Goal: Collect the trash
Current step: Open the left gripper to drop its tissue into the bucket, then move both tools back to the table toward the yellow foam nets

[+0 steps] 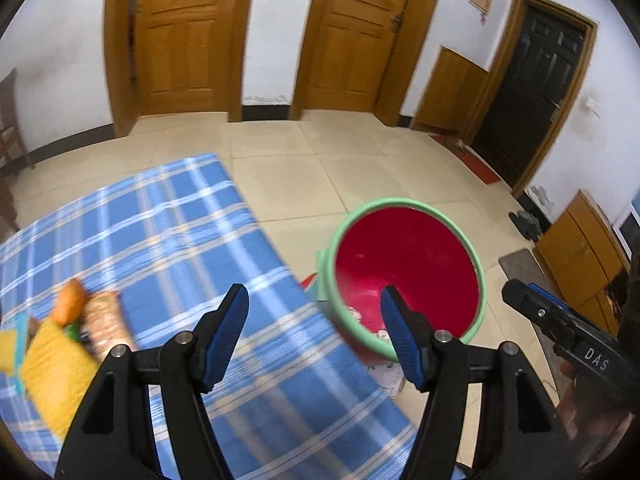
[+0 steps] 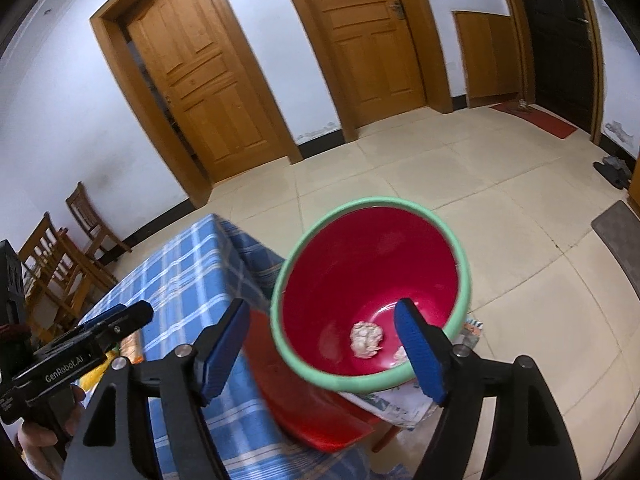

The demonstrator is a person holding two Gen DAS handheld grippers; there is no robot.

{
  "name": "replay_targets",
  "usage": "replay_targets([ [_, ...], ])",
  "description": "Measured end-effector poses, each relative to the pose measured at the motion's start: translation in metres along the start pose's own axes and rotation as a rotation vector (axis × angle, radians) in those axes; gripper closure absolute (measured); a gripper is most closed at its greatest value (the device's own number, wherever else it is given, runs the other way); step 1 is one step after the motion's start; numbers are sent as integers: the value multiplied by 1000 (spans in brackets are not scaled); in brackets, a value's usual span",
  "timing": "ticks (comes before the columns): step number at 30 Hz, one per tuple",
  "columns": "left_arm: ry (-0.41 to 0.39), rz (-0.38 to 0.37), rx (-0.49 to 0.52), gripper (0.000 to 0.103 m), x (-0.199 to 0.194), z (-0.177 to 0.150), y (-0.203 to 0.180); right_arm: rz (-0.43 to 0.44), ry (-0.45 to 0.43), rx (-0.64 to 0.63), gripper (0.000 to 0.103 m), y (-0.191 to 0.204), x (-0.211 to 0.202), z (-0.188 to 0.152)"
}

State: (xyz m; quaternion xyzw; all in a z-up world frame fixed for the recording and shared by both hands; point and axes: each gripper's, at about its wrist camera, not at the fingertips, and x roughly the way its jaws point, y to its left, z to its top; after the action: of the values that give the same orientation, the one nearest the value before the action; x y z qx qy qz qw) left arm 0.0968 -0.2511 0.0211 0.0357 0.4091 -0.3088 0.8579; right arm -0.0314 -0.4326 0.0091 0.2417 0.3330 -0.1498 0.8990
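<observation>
A red bucket with a green rim stands on a red stool beside the table with the blue plaid cloth. Two crumpled paper wads lie in its bottom. My right gripper hangs open over the bucket's near rim, with nothing between its pads. My left gripper is open and empty above the table's right edge, with the bucket just beyond. On the cloth at far left lie an orange item, a snack packet and a yellow packet.
Printed paper lies under the bucket on the stool. Wooden chairs stand left of the table. Tiled floor runs back to two wooden doors; a grey mat, shoes and a low cabinet are at the right.
</observation>
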Motion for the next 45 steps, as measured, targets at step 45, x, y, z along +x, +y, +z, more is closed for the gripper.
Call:
replay_targets([
  [45, 49, 425, -393, 31, -56, -82, 300, 183, 244, -321, 21, 196, 79, -55],
])
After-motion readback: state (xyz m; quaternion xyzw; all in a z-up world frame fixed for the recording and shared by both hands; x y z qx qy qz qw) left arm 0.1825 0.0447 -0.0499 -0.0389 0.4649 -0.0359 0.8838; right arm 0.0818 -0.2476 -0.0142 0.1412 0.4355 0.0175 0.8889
